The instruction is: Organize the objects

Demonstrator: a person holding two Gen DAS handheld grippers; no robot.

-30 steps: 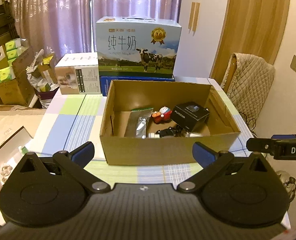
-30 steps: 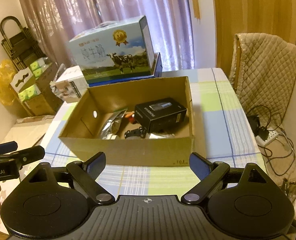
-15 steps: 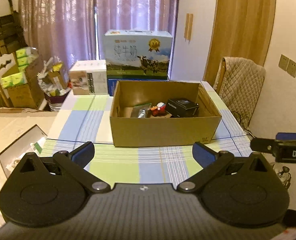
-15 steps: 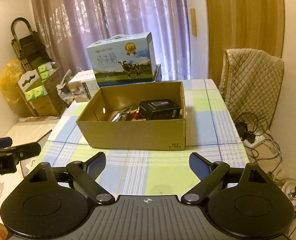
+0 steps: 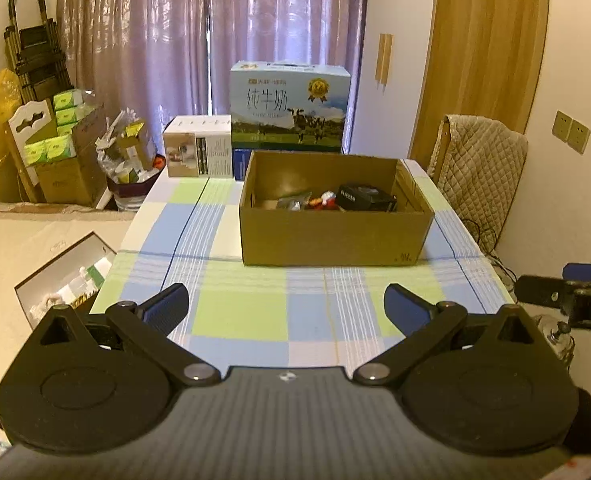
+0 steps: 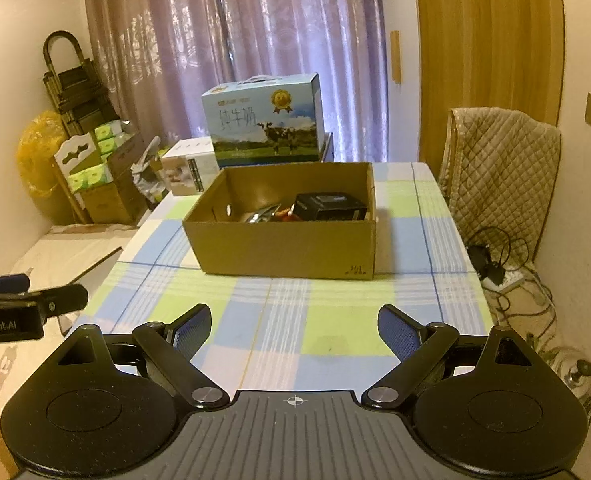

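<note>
Two grippers hang over the near end of a checked table [image 5: 251, 320], both with their jaws spread wide and nothing between them. Taking the open cardboard box [image 5: 331, 236] as the landmark: it stands on the table's far half, well beyond both pairs of blue fingertips. Behind the box, touching or nearly touching its back wall, sits a tall milk carton case [image 5: 291, 108] printed with cows, and just to the left of that case stands a smaller white box [image 5: 197, 152]. To the right of the cardboard box, off the table's edge, a chair draped in a quilted cover [image 5: 479, 168] stands against the wall. Inside the cardboard box, toward its right side, lies a black carton [image 6: 329, 207]; left of it a small red and white toy [image 5: 324, 201] and a silvery pouch [image 5: 291, 202] rest on the box floor. The left gripper [image 5: 286, 306] points straight at the cardboard box's front wall. The right gripper [image 6: 294, 326] faces the same wall from a little further right, so the box's right front corner shows.
</note>
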